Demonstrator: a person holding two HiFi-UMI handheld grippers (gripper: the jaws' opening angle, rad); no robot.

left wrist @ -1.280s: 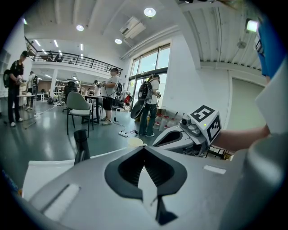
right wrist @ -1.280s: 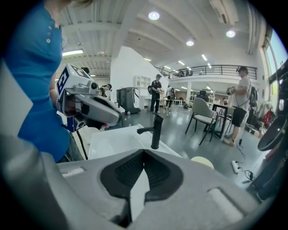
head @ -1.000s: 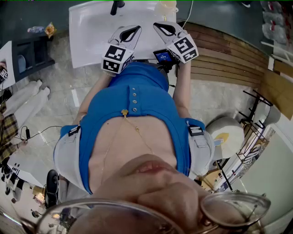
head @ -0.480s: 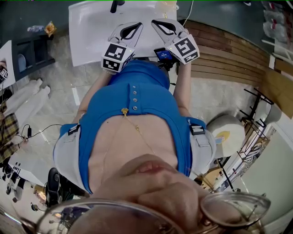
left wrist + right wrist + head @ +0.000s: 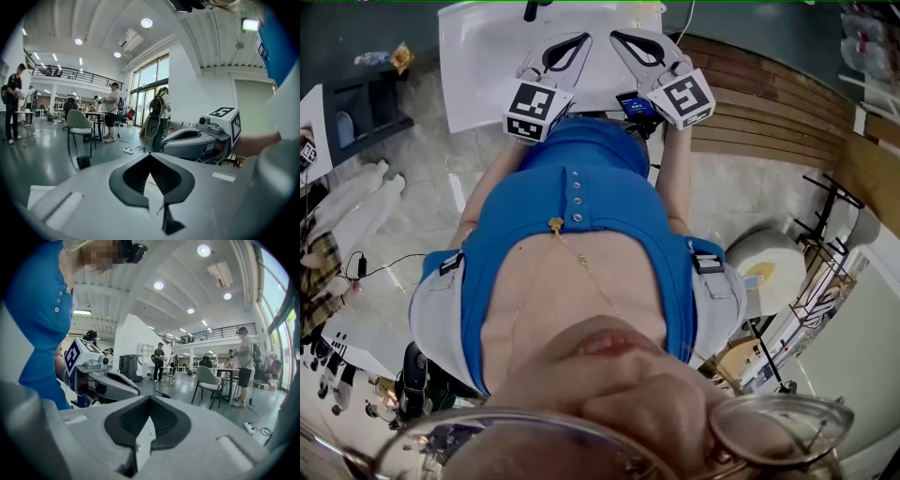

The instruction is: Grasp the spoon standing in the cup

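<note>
Left grey gripper point(image 5: 150, 155): touching tip to tip, holding nothing.
Right grey gripper point(image 5: 150, 399): pressing shut, empty.
White rectangular table point(image 5: 478, 66): lying below both.

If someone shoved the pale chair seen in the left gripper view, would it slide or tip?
The chair probably slides easily: thin legs on a smooth, glossy floor. A high push on its backrest might tip it; its thin frame looks light.

Glossy grey floor point(image 5: 42, 159), round ceiling lights point(image 5: 146, 22), tall windows point(image 5: 147, 93), railed mezzanine point(image 5: 70, 72), grey chair point(image 5: 77, 123).
</note>
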